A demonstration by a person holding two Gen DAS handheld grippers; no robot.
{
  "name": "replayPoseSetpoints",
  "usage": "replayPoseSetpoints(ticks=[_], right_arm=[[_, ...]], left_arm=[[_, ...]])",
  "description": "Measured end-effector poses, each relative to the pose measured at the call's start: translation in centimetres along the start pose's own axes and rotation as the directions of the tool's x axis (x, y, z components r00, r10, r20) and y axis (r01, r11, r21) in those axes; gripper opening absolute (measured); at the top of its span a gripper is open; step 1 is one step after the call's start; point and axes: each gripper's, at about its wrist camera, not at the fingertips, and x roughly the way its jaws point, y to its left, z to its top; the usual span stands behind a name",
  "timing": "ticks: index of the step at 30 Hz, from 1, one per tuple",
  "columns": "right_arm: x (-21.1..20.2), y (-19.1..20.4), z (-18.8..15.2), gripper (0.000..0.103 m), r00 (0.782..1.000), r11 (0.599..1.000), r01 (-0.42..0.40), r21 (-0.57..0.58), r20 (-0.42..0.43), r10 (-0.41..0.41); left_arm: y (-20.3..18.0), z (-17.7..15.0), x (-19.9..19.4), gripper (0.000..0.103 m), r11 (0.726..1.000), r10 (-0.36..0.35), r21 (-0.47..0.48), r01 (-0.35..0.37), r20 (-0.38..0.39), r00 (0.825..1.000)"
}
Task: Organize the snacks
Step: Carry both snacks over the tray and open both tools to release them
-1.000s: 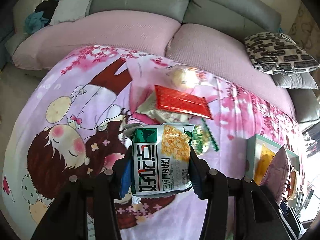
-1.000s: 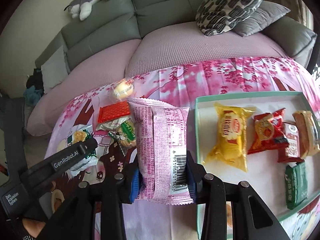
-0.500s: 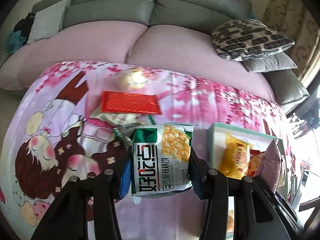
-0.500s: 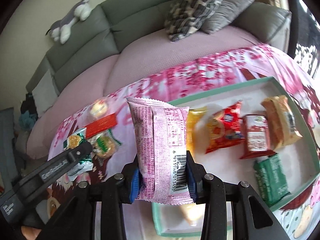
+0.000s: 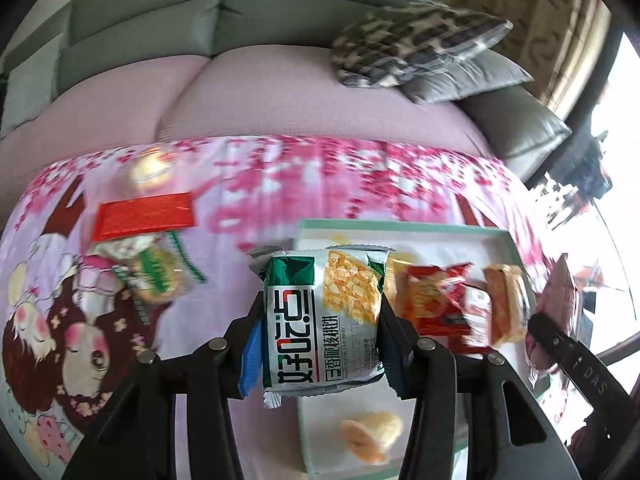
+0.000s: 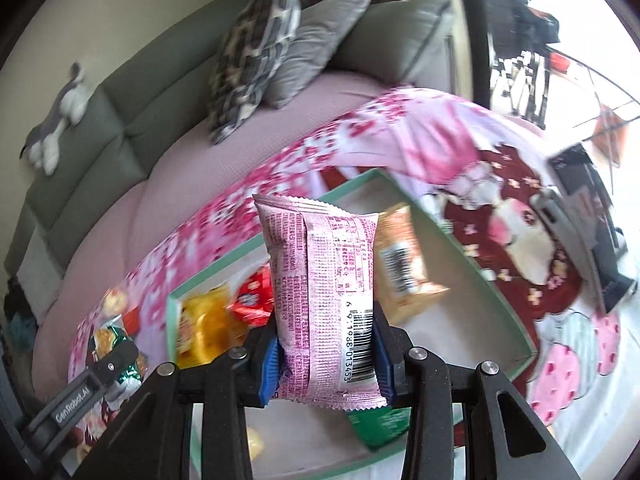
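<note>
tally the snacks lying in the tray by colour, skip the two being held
yellow packet: 1
red packets: 2
orange packet: 1
green packet: 1
pale round snack: 1
total in the tray: 6

I see a green-and-white snack pack [image 5: 324, 320] upright between my left tongs' pads, and a pink pack [image 6: 324, 300] upright, barcode facing me, between my right tongs' pads. Beyond both lies the mint-rimmed tray [image 6: 472, 256] holding several packets.
</note>
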Motion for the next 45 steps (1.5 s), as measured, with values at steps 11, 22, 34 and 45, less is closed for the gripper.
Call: replayPoseSetpoints(ticks=[11, 22, 34, 45], right_arm=[[0.4, 0.0, -0.1, 0.041, 0.999, 1.000, -0.027, -0.004, -0.025, 0.027], [2.3, 0.3, -0.5, 0.041, 0.996, 0.999, -0.035, -0.018, -0.081, 0.033], [3.5, 0.8, -1.1, 0.042, 0.992, 0.999, -0.021, -0.039, -0.124, 0.016], [3.7, 1.0, -1.1, 0.047, 0.991, 0.998, 0.012, -0.055, -0.135, -0.020]], left_arm=[[-4.3, -0.8, 1.4, 0.051, 0.995, -0.012, 0.102, 0.015, -0.031, 0.999], [-5.4, -1.6, 3.1, 0.051, 0.992, 0.009, 0.129, 0.000, -0.072, 0.997], [-5.5, -2.0, 4.1, 0.051, 0.990, 0.032, 0.143, -0.019, -0.090, 0.995], [-4.7, -1.6, 4.0, 0.055, 0.995, 0.013, 0.104, -0.001, -0.114, 0.993]])
